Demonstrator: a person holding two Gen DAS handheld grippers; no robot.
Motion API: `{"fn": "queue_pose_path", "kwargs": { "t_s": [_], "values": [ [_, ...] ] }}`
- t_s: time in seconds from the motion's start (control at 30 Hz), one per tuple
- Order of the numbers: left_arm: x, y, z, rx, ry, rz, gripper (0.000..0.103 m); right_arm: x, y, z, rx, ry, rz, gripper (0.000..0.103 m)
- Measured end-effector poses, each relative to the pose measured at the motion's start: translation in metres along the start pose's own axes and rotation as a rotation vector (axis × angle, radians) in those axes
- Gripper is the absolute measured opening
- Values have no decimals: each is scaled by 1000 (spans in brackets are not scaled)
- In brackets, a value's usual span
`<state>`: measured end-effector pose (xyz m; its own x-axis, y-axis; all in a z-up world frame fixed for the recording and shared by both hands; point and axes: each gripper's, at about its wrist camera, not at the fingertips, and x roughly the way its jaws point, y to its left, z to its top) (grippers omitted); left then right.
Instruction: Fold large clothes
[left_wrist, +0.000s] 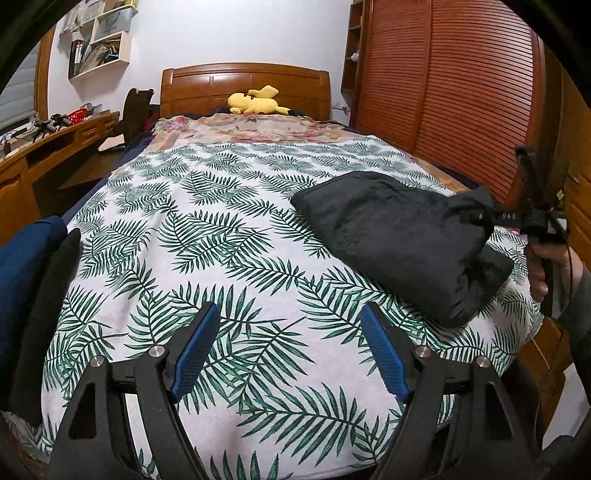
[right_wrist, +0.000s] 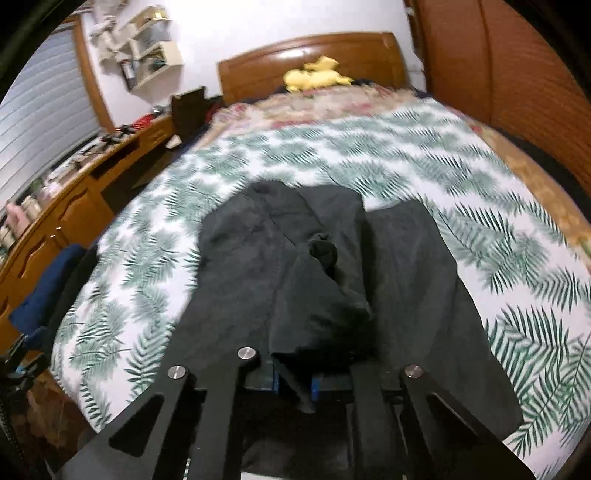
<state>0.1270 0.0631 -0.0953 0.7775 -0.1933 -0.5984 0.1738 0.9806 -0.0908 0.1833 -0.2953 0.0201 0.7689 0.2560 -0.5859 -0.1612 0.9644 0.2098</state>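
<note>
While my left gripper (left_wrist: 288, 347) hangs above the near end of the bed (left_wrist: 221, 229), its blue-padded jaws are spread wide with nothing between them, and only leaf-print cover shows below. My right gripper (right_wrist: 295, 384) has its jaws pressed together on a fold of the black garment (right_wrist: 295, 273), pinching the cloth right at the pads.

From the left wrist view the black garment (left_wrist: 399, 240) lies as a thick folded bundle on the right half of the bed, its near right end lifted toward my right hand (left_wrist: 546, 266), which grips the handle just past the bed's right edge. From the right wrist view the garment reaches back toward the middle of the bed, with a second dark panel lying beside it on the right.

Most of the leaf-print cover left of the bundle and toward the headboard (left_wrist: 243, 88) is bare. A yellow plush toy (left_wrist: 255, 101) sits at the headboard, well apart from the garment. A tall wooden wardrobe (left_wrist: 461, 92) stands close along the right side of the bed. A wooden desk (left_wrist: 48, 155) runs along the left, and a dark blue cloth (left_wrist: 22, 280) rests at the bed's near left edge.
</note>
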Motion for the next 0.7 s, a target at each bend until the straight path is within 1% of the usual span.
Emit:
{"fn": "queue_pose_path", "kwargs": {
  "t_s": [0.17,0.27,0.37,0.47,0.57,0.67,0.7],
  "values": [
    [-3,-10,3,14,-5,-4,79,-31,19,6,-97,-48,29,6],
    [-1,-18,5,21,-1,-10,79,-58,24,11,-139,-96,52,5],
    [2,-27,8,35,6,-19,79,-87,17,9,-158,-172,49,5],
    [5,-37,9,51,13,-30,79,-105,-9,-3,-124,-207,-10,5],
    [8,-46,11,65,18,-43,79,-104,-47,-28,-71,-181,-123,5],
    [13,-54,13,77,25,-54,79,-84,-90,-61,12,-83,-222,5],
    [15,-57,13,80,28,-58,79,-77,-102,-72,41,-44,-239,8]
  ]
}}
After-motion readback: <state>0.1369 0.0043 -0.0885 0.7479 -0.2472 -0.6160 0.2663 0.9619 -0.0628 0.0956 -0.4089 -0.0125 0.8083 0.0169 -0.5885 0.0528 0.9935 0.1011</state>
